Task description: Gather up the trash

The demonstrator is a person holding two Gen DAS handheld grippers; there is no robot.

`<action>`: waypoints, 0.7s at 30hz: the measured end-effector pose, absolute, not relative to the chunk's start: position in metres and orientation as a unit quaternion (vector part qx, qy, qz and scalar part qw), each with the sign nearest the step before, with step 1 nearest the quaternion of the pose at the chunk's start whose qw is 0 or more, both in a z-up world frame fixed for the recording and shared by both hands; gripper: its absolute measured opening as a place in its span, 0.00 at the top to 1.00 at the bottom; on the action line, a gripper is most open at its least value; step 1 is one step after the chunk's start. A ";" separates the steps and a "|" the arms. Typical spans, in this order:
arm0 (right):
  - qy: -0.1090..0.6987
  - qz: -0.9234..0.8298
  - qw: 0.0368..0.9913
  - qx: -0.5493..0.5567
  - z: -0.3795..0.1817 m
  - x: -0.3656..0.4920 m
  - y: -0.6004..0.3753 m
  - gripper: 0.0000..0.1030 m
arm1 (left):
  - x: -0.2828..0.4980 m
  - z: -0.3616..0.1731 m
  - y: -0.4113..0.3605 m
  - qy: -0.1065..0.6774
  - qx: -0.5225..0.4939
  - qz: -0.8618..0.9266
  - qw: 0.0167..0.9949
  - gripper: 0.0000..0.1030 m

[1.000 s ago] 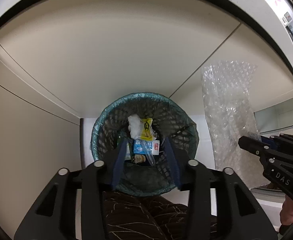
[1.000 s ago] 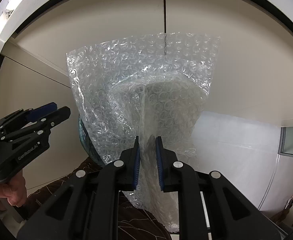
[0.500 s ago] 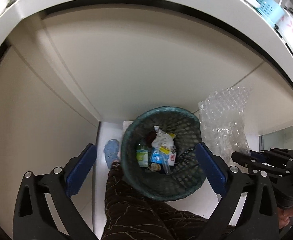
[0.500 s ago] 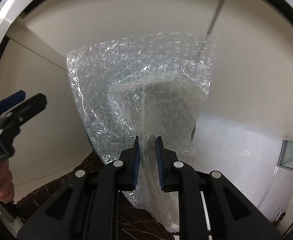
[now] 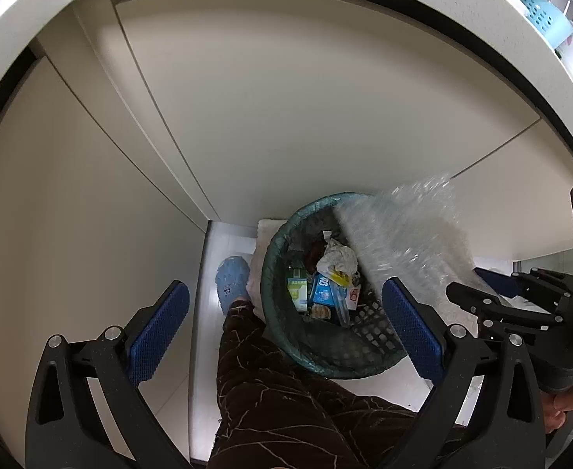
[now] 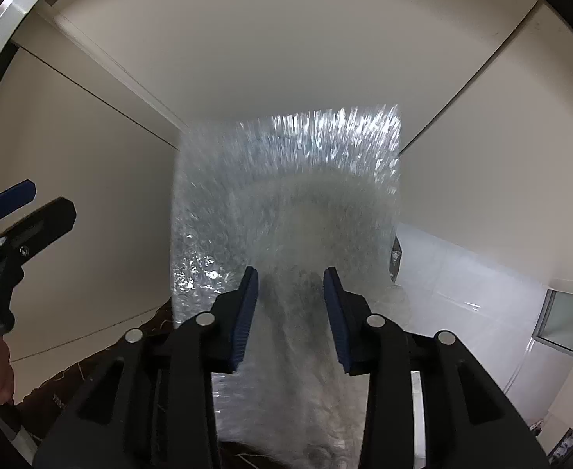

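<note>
Now the right gripper (image 6: pixel 290 293) is opening, its pads clear of the blurred bubble wrap (image 6: pixel 286 203) at centre frame; the left gripper (image 5: pixel 284 312) gapes wide, empty, over the trash basket (image 5: pixel 286 348).

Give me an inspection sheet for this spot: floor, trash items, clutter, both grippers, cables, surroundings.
Surface: white tiled floor, partly covered.
Job's things: clear bubble-wrap sheet, motion-blurred, over the right rim of the dark green mesh wastebasket; basket already holds cartons and crumpled white paper.
Clutter: nothing seen beyond a white mat edge beside the basket.
Grippers: left gripper wide open, empty, above the basket; right gripper jaws opening, pads off the sheet between them.
Cables: nothing seen.
Surroundings: beige cabinet doors; person's brown patterned trouser leg and light blue slipper.
</note>
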State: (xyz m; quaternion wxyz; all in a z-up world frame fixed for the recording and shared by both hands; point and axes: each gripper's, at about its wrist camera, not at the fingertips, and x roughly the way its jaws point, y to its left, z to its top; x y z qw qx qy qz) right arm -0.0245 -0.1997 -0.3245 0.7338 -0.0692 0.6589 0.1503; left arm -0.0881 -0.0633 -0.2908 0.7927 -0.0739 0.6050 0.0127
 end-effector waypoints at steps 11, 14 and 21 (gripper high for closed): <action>0.633 0.128 0.762 -0.055 -0.312 -0.017 -0.221 0.20 | -0.087 -0.295 -0.065 0.615 -0.075 0.000 0.785 0.06; 0.626 0.120 0.769 -0.054 -0.305 -0.021 -0.222 0.11 | -0.087 -0.292 -0.066 0.613 -0.075 -0.002 0.787 0.06; 0.593 0.099 0.798 -0.052 -0.265 -0.033 -0.230 0.07 | -0.084 -0.274 -0.067 0.605 -0.072 -0.006 0.793 0.06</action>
